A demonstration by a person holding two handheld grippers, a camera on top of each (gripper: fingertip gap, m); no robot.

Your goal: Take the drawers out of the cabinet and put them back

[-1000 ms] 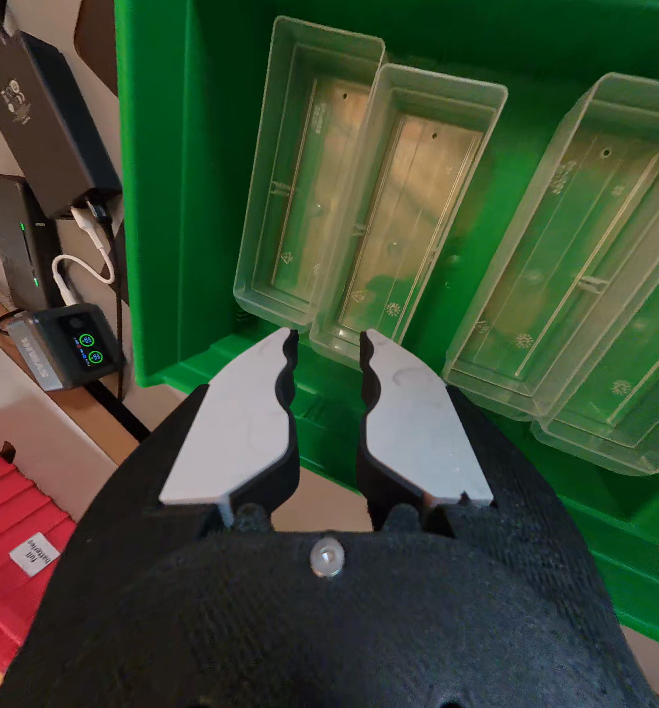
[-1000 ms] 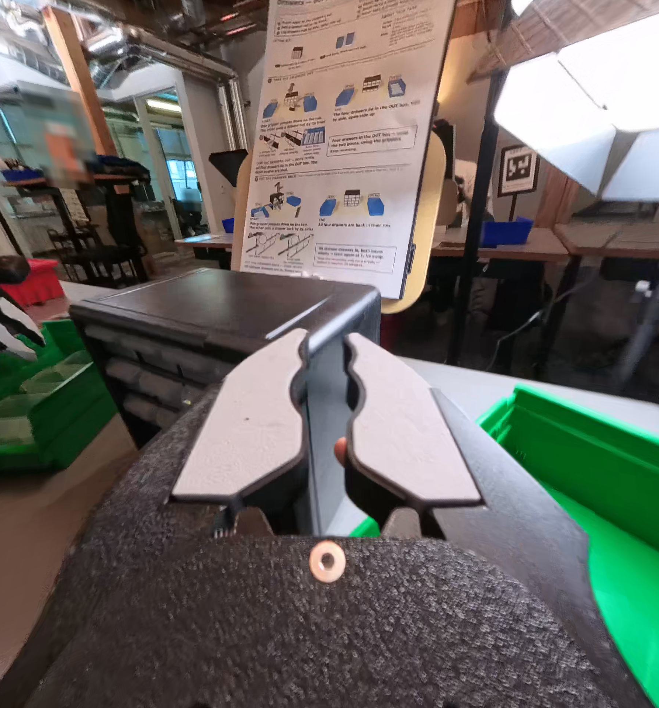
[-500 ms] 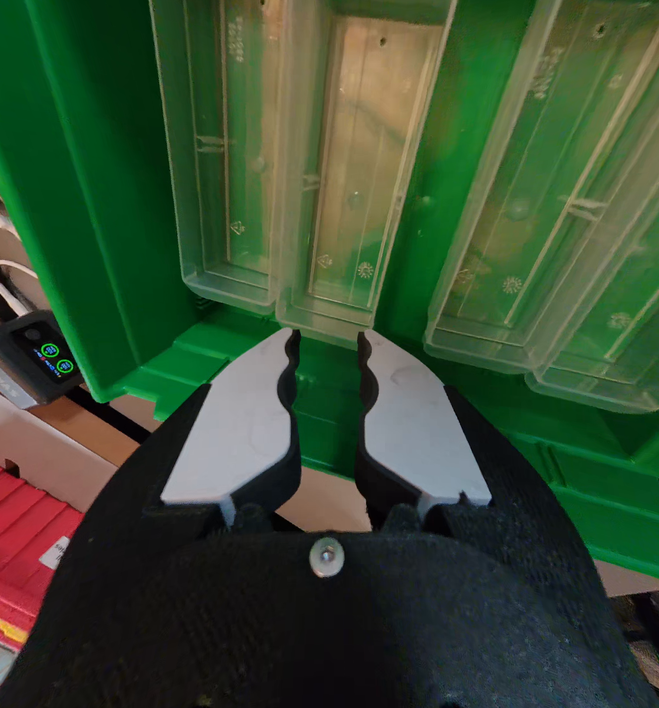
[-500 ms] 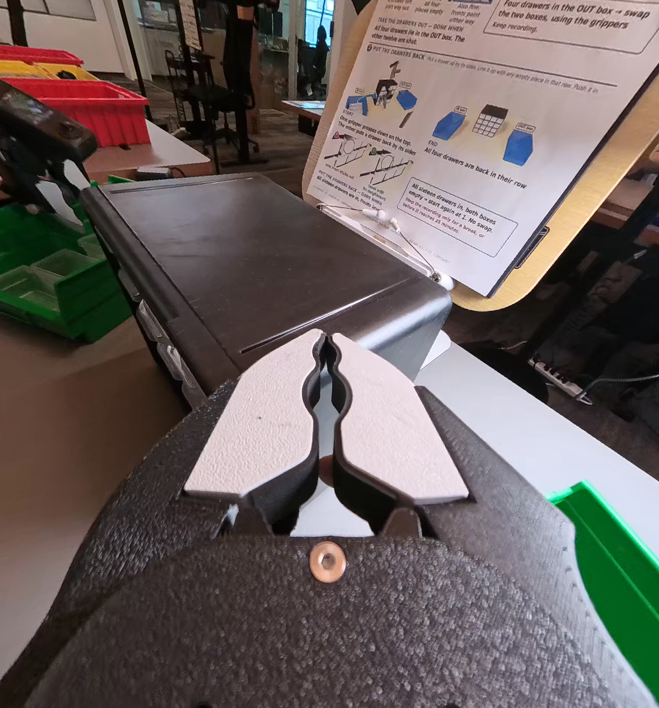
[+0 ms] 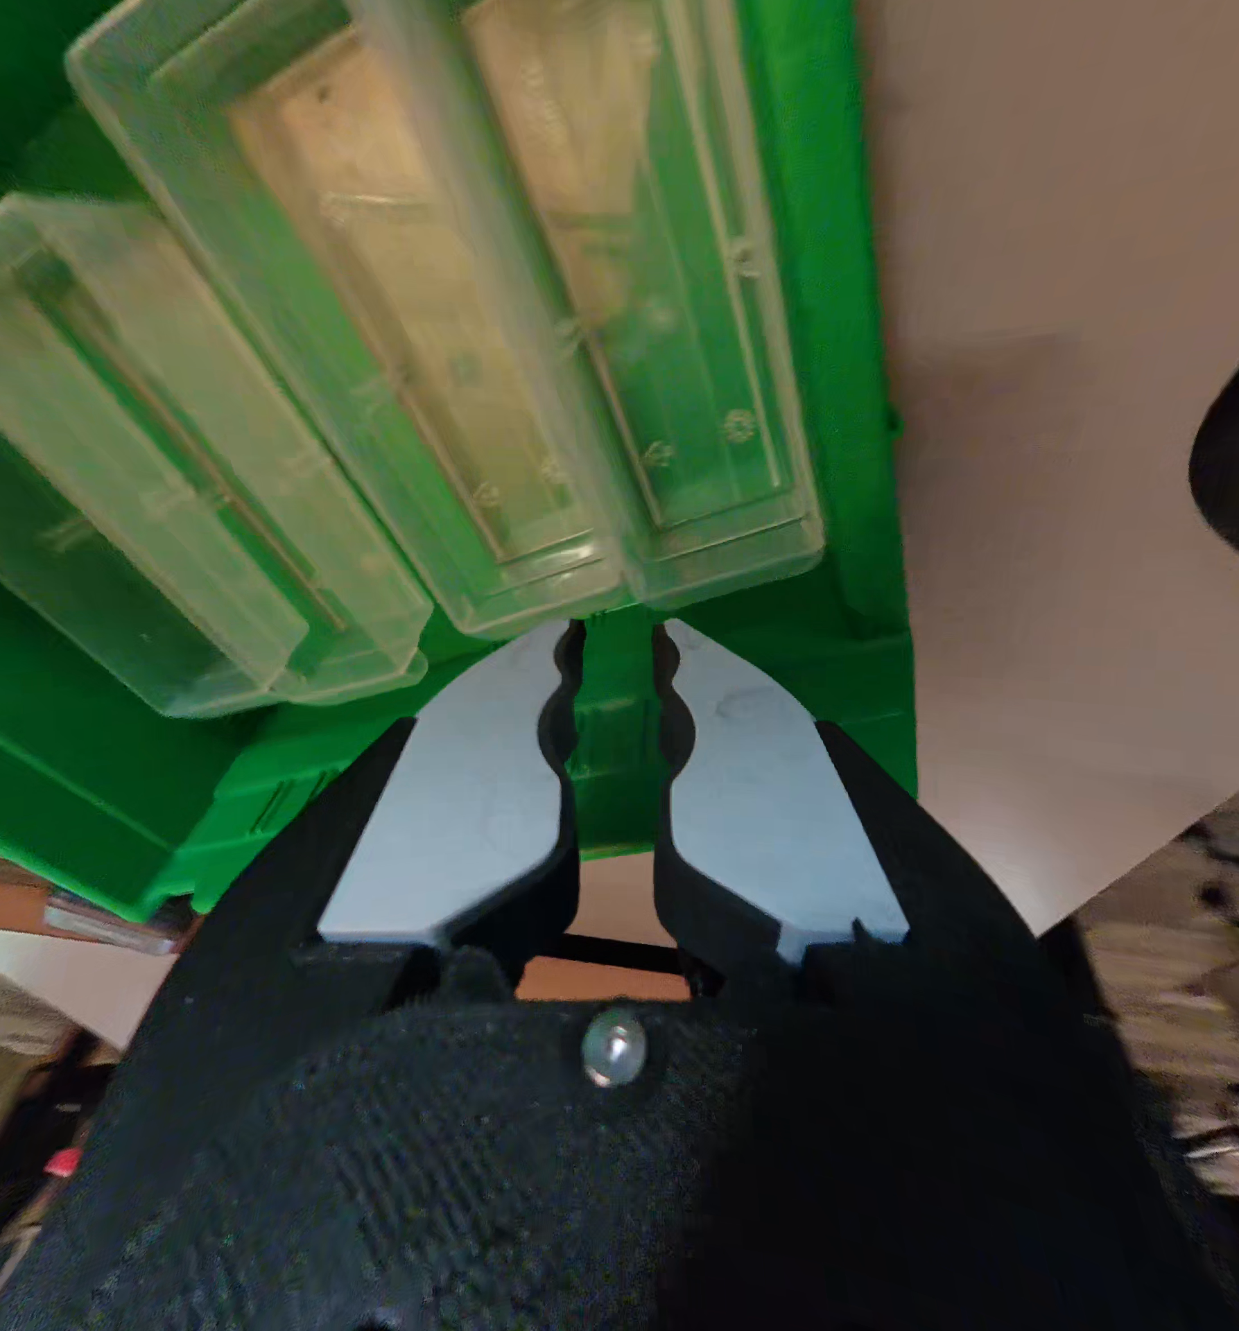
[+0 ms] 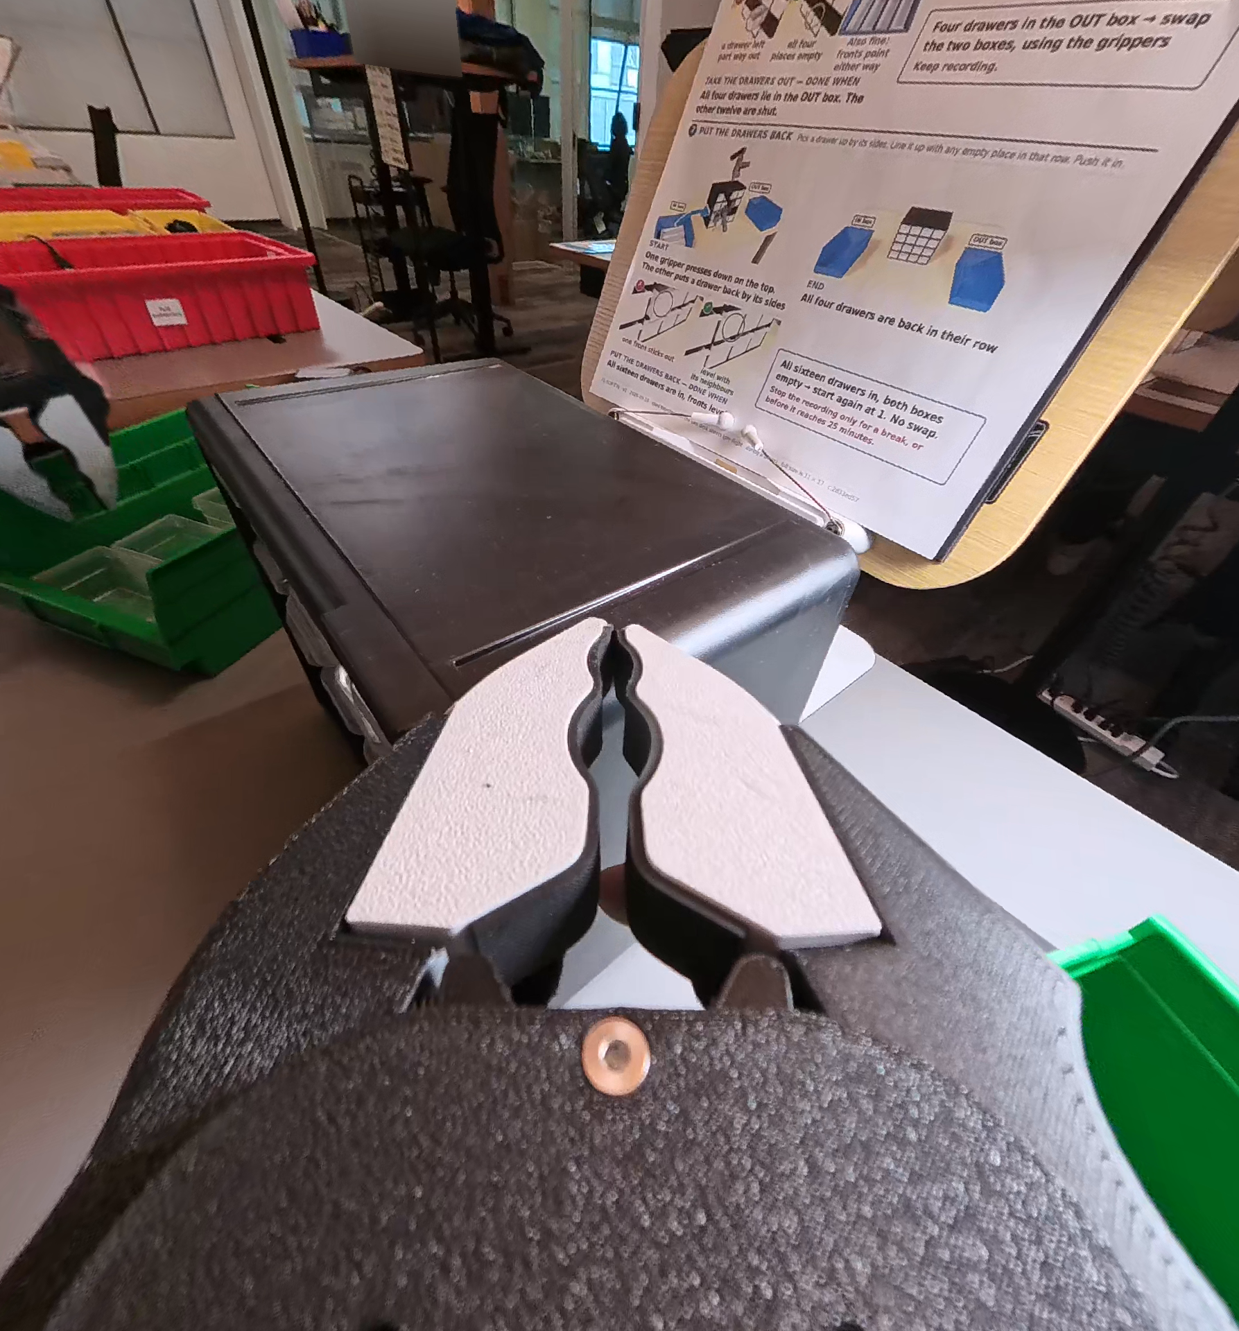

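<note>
The grey table [image 6: 97, 828] carries everything. On it stands the black cabinet [image 6: 501, 490], the biggest thing in the right wrist view; we see its flat top, and only a narrow part of its drawer front shows at the left edge. Behind it a board with a printed instruction sheet [image 6: 926, 238] leans on a stand. To the left of the cabinet lies a green bin [image 5: 839, 360], and a second green bin [image 6: 1192, 1066] shows at the right edge of the right wrist view. Farther back there are red bins [image 6: 141, 288] on another table.

Inside the left green bin lie the clear plastic drawers [image 5: 400, 346], at least three of them, side by side and partly overlapping, all with the open side up and empty. In the left wrist view they are a little blurred.

The left gripper [image 5: 618, 634] hangs over the near end of this bin, its fingers parted with a clear gap between them and nothing inside; the tips are just beside the end of two drawers, but I cannot tell if they touch. The right gripper [image 6: 613, 637] is over the near corner of the cabinet top, its fingers pressed together at the tips and pinching nothing.
</note>
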